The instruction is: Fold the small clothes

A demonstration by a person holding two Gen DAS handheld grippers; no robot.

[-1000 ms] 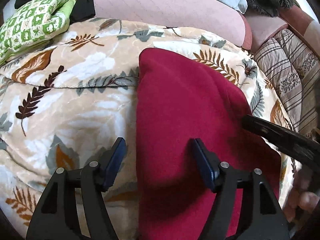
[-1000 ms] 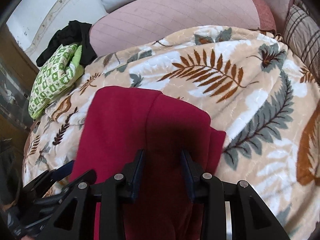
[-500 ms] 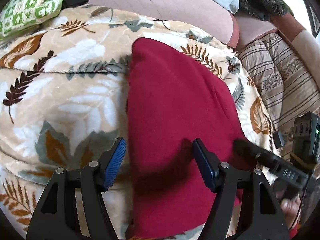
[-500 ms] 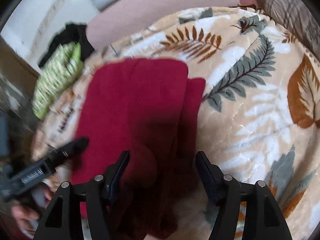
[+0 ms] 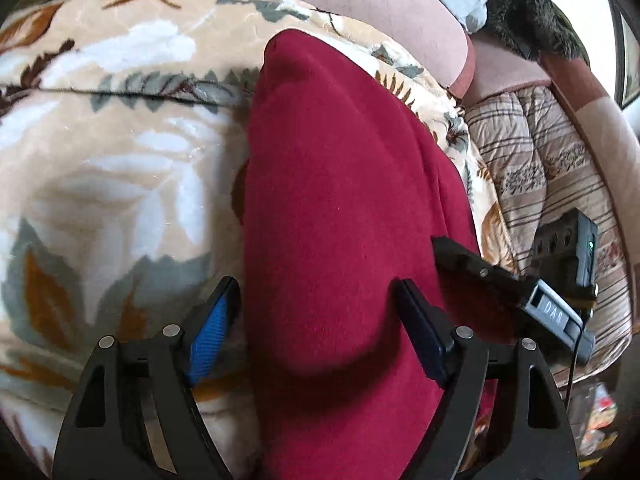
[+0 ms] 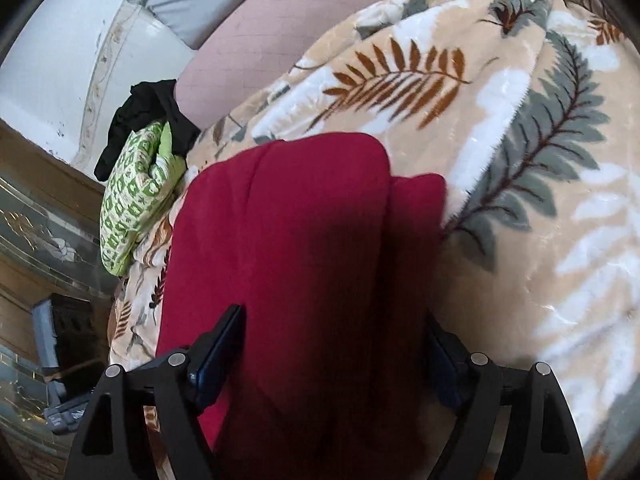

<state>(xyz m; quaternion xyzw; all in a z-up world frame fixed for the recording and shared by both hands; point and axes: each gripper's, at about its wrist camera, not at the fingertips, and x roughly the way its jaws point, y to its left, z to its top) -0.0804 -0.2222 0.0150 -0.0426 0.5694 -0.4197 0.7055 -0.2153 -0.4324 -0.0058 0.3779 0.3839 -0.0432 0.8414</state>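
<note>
Two wrist views of a folding step. A dark red garment [image 5: 340,208], folded into a long narrow shape, lies flat on a beige leaf-print blanket [image 5: 120,152] spread over a bed; a second, narrower red layer shows along its right edge in the right wrist view [image 6: 416,208].

Left wrist view: the left gripper [image 5: 316,328] hangs low over the near end of the garment, jaws wide apart and lately opened further. The blue-padded left finger [image 5: 212,332] stands beside the garment's left edge over the blanket; the other finger is above the red cloth. The pads do not press on the fabric; nothing is held. The right gripper enters from the right [image 5: 472,260], its finger over the garment's right margin.

Right wrist view: the right gripper [image 6: 332,344] straddles the near part of the garment, jaws spread wide, having just been opening, with cloth lying between them but not clamped.

Background: a pink quilted cushion [image 6: 280,32], a green-and-white patterned fabric bundle [image 6: 136,196] touching a black cloth [image 6: 148,108], and a striped quilt [image 5: 540,160] beside the blanket.
</note>
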